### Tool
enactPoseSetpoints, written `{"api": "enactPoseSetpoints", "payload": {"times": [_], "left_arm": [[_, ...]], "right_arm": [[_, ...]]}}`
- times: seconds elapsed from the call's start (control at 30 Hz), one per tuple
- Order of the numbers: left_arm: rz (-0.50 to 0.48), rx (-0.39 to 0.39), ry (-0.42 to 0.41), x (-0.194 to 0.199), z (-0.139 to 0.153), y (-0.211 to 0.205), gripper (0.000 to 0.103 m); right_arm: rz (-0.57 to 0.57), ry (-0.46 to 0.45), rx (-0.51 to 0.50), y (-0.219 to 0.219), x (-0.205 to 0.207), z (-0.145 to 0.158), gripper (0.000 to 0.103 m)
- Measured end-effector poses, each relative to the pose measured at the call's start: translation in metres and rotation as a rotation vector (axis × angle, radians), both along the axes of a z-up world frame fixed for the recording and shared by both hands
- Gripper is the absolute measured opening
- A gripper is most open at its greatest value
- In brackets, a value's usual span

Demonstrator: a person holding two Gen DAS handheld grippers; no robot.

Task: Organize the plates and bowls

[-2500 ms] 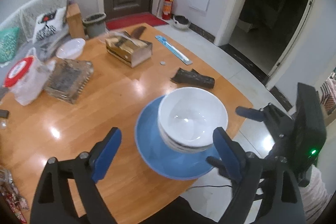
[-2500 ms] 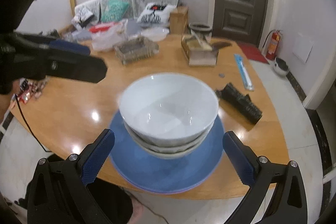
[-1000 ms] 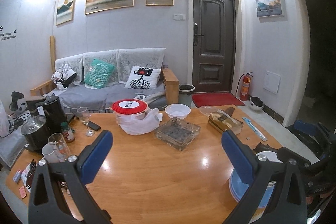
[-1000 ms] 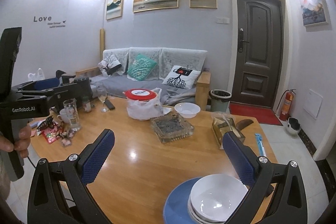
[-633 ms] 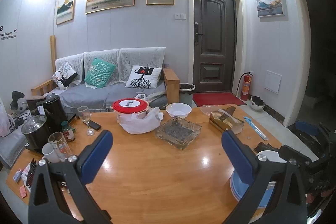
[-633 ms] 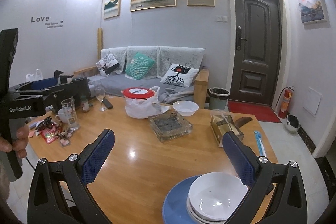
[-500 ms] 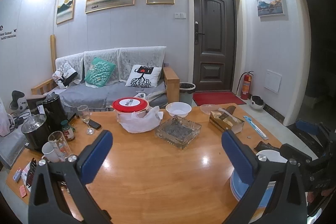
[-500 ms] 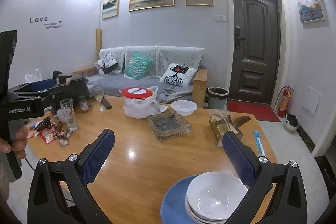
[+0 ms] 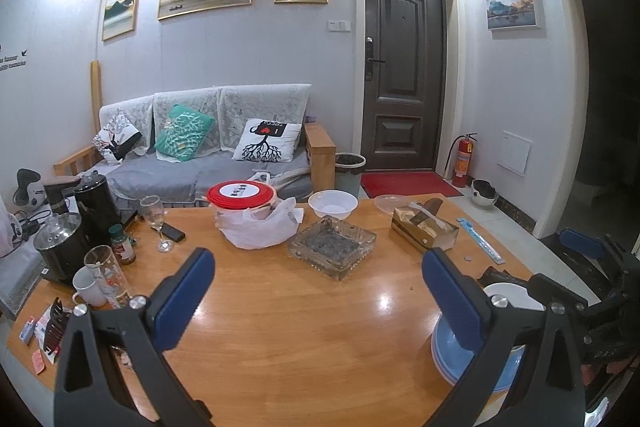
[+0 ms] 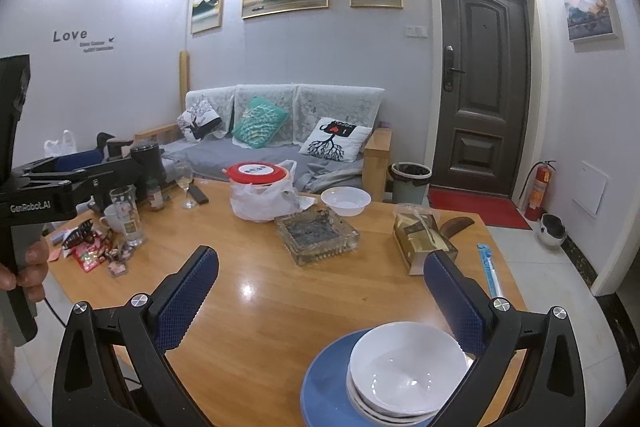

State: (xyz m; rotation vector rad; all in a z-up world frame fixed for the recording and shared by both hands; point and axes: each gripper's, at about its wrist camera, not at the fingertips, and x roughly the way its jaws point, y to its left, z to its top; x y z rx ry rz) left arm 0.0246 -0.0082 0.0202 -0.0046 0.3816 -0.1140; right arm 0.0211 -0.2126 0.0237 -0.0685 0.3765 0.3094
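Note:
A stack of white bowls [image 10: 408, 371] sits on a blue plate [image 10: 324, 387] at the near right edge of the wooden table [image 10: 256, 323]. In the left wrist view the blue plate [image 9: 448, 351] and a bowl rim [image 9: 516, 297] show partly behind the right finger. A small white bowl [image 10: 346, 200] and a clear glass plate [image 9: 390, 203] sit at the far side. My left gripper [image 9: 320, 295] is open and empty above the table. My right gripper [image 10: 324, 295] is open and empty, raised above and behind the stack.
A glass ashtray [image 10: 316, 233], a bagged red-lidded tub [image 10: 258, 187], a tissue box [image 10: 422, 239], a blue ruler [image 10: 490, 269] and a dark comb [image 9: 494, 273] lie on the table. Kettles, glasses, a mug [image 9: 86, 291] and snack packets crowd the left side.
Both grippers lifted away from the bowl stack and tilted up to face the room since 2.5 s ago. Over the last second they have barely moved.

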Motion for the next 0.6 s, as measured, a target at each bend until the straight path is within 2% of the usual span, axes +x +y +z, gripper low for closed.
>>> {"api": "enactPoseSetpoints", "payload": {"times": [0.6], "left_arm": [[0.001,0.003,0.001,-0.0004,0.0004,-0.0009,0.103]], "right_arm": [[-0.005,0.003,-0.004,-0.0024,0.0012,-0.0020,0.102]]}}
